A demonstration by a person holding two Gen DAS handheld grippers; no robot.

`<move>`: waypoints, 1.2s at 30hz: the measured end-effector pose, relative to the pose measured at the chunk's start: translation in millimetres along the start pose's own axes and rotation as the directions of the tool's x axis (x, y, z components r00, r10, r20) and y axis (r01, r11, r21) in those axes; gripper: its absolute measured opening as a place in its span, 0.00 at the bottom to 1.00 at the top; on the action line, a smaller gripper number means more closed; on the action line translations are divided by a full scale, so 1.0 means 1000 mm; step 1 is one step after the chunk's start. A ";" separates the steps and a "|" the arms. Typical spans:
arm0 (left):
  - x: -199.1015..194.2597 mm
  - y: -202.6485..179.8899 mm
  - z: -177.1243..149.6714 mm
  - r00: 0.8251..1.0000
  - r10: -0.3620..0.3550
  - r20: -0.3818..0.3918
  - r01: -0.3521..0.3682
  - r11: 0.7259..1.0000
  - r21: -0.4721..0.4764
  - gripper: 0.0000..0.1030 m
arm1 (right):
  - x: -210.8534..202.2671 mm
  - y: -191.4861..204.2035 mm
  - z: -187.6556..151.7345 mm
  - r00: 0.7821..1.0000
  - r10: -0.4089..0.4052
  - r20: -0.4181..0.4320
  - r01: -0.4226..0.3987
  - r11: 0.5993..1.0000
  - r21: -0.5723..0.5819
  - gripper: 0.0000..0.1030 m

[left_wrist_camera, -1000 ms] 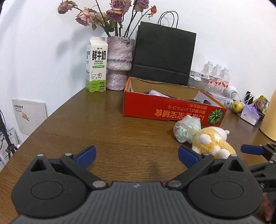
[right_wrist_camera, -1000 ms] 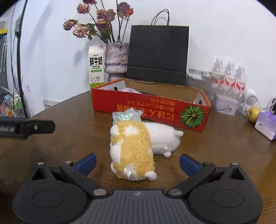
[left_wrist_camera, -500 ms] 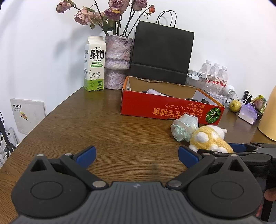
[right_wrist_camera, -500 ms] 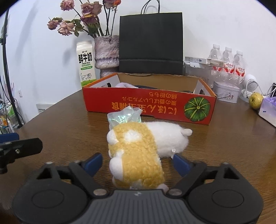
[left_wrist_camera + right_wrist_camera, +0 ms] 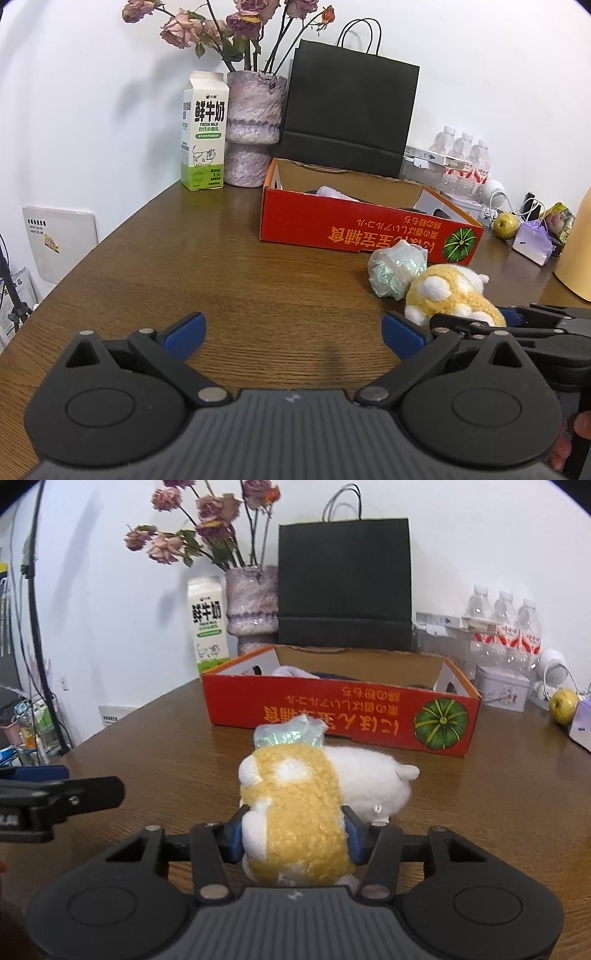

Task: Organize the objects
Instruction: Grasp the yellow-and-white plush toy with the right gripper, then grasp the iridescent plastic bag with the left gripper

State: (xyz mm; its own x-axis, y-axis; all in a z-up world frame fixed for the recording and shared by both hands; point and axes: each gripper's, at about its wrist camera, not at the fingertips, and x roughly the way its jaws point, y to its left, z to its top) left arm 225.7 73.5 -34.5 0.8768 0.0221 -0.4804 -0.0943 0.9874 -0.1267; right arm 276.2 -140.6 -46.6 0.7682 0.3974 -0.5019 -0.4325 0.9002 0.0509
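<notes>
A yellow and white plush toy (image 5: 299, 812) lies on the brown table, and my right gripper (image 5: 293, 836) is shut on its yellow rear end. The toy also shows in the left wrist view (image 5: 448, 293), with the right gripper (image 5: 517, 317) around it. A shiny crumpled plastic bag (image 5: 395, 267) lies just behind the toy (image 5: 288, 734). An open red cardboard box (image 5: 365, 229) stands behind them (image 5: 340, 716), with cloth inside. My left gripper (image 5: 293, 332) is open and empty over bare table, to the left of the toy.
At the back stand a milk carton (image 5: 203, 133), a vase of dried roses (image 5: 253, 129), a black paper bag (image 5: 351, 110) and water bottles (image 5: 463, 162). A green apple (image 5: 563, 701) and a purple packet (image 5: 533, 243) lie at right. A tin (image 5: 502, 692) stands beside the box.
My right gripper moved forward around the plush toy and closed on it. My left gripper stayed open and nearly still.
</notes>
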 end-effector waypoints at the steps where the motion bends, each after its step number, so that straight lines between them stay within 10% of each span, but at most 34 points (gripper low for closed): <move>1: 0.000 0.000 0.000 1.000 -0.001 -0.002 0.001 1.000 -0.003 1.00 | -0.002 0.001 0.000 1.000 0.002 0.007 -0.002 1.000 -0.007 0.47; 23: 0.014 -0.001 0.001 0.999 0.016 -0.046 -0.018 0.999 -0.048 1.00 | -0.045 -0.046 -0.009 0.989 -0.068 0.130 0.075 0.996 -0.054 0.47; 36: 0.047 -0.079 0.027 0.999 -0.004 -0.042 0.007 0.998 0.057 1.00 | -0.060 -0.110 -0.010 0.972 -0.162 0.170 0.164 0.986 0.003 0.47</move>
State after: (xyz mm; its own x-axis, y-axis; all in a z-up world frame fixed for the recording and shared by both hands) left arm 287.0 0.9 -24.1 0.8568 0.0112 -0.5155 -0.0612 0.9949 -0.0801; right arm 272.9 -265.8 -30.5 0.8970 0.2707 -0.3495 -0.2991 0.9538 -0.0291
